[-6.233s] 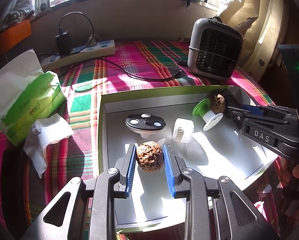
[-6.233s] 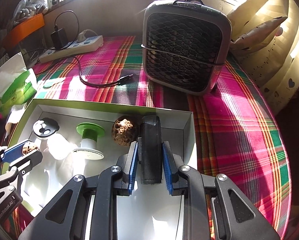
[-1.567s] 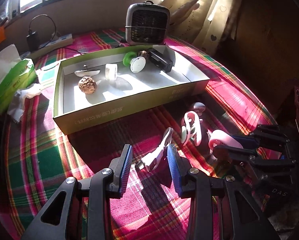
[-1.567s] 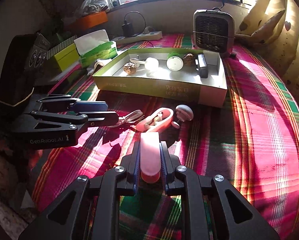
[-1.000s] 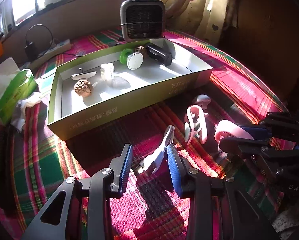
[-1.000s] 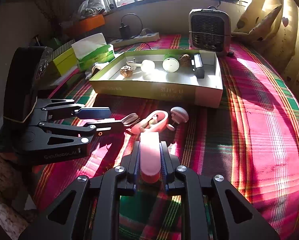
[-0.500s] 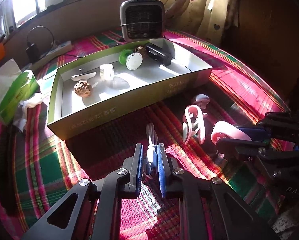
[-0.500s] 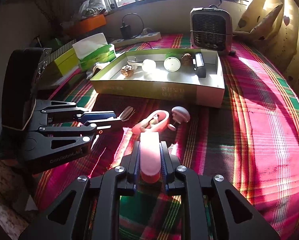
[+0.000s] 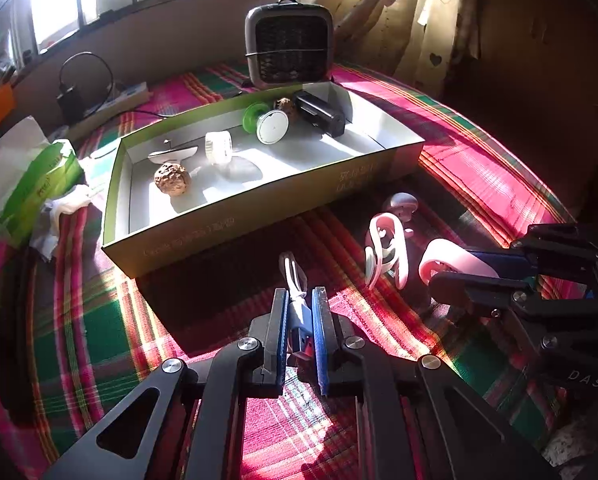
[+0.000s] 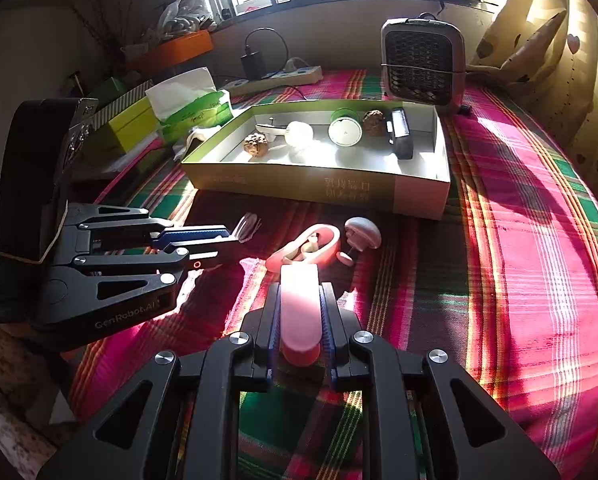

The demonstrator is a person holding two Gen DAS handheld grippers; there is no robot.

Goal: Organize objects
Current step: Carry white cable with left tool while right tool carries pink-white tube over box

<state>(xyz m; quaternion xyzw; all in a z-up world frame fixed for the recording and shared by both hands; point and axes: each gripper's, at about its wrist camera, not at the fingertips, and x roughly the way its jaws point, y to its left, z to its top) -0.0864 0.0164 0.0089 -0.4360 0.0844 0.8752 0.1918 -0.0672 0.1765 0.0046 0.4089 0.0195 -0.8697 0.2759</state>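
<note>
My left gripper (image 9: 299, 292) is closing its jaws the last bit on a short white cable (image 9: 293, 272), and the blue pads press its plug end just above the plaid cloth. In the right wrist view the left gripper (image 10: 225, 238) holds the white cable (image 10: 248, 225) out in front. My right gripper (image 10: 299, 286) is shut on a pink clip (image 10: 299, 304), also visible as the pink clip (image 9: 447, 260) in the left view. A second pink clip (image 9: 387, 252) and a small mushroom-shaped piece (image 9: 401, 204) lie on the cloth between the grippers and the green box (image 9: 259, 216).
The box holds two walnuts, a white roll (image 9: 218, 147), a green spool (image 9: 265, 120), a black device (image 9: 319, 114) and a dark disc. A small heater (image 9: 289, 52) stands behind it. A tissue pack (image 9: 39, 188) and power strip (image 9: 111, 100) are on the left.
The left jaws have closed on the white cable, which now lies straight between the pads. The right gripper keeps the pink clip and has stayed put.
</note>
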